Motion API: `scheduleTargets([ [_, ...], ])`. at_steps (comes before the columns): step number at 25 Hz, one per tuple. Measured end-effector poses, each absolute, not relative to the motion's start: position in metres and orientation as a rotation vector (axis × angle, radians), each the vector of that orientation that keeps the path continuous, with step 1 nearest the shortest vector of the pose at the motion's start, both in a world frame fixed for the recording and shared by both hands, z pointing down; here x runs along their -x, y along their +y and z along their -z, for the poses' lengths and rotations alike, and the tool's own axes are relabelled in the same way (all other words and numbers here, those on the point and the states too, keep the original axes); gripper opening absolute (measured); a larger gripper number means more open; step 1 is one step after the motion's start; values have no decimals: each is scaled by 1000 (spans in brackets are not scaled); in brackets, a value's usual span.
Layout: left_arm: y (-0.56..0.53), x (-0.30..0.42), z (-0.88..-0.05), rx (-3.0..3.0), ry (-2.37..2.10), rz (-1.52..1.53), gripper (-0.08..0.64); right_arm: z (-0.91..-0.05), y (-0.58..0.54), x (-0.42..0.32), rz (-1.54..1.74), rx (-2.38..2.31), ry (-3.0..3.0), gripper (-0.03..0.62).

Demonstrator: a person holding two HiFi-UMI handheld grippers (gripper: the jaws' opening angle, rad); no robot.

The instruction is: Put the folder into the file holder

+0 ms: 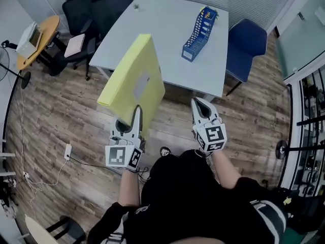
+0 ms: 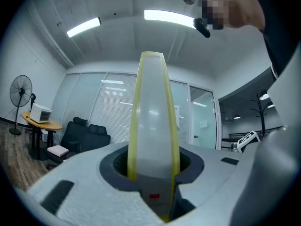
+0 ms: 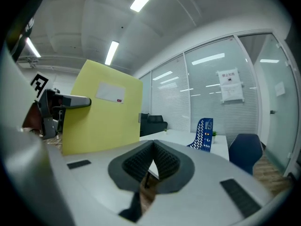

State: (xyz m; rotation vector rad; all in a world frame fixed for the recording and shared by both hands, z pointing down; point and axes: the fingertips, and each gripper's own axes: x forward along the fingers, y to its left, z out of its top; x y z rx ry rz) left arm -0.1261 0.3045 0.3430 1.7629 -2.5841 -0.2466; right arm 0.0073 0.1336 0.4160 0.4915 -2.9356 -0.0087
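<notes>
- My left gripper [image 1: 136,117], at lower centre of the head view, pinches the yellow folder [image 1: 134,78] by its lower edge and holds it up in the air.
- My right gripper [image 1: 199,107] has its jaws pressed together on nothing.
- I judge this to be the carry step. The blue file holder [image 1: 199,28] stands on the table [image 1: 152,29] at upper right, well apart from the folder.
- Next I need to bring the folder over and line it up with a slot.

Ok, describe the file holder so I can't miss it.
Look at the big white table ahead. Towards its far right side, near the blue chair, stands the file holder: a blue perforated rack, the only blue thing on it.
</notes>
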Motion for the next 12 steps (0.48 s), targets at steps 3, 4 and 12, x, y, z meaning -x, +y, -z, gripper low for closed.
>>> scheduleTargets([
  [3, 291, 144, -344, -1808, -2545, 255, 146, -421, 125, 4, 6, -548, -2909, 5],
  [4, 286, 149, -343, -1824, -2533, 259, 146, -422, 121, 6, 4, -566, -2901, 5],
  [12, 234, 169, -342, -1906, -2468, 321, 147, -430, 76, 15, 44, -671, -2813, 5],
])
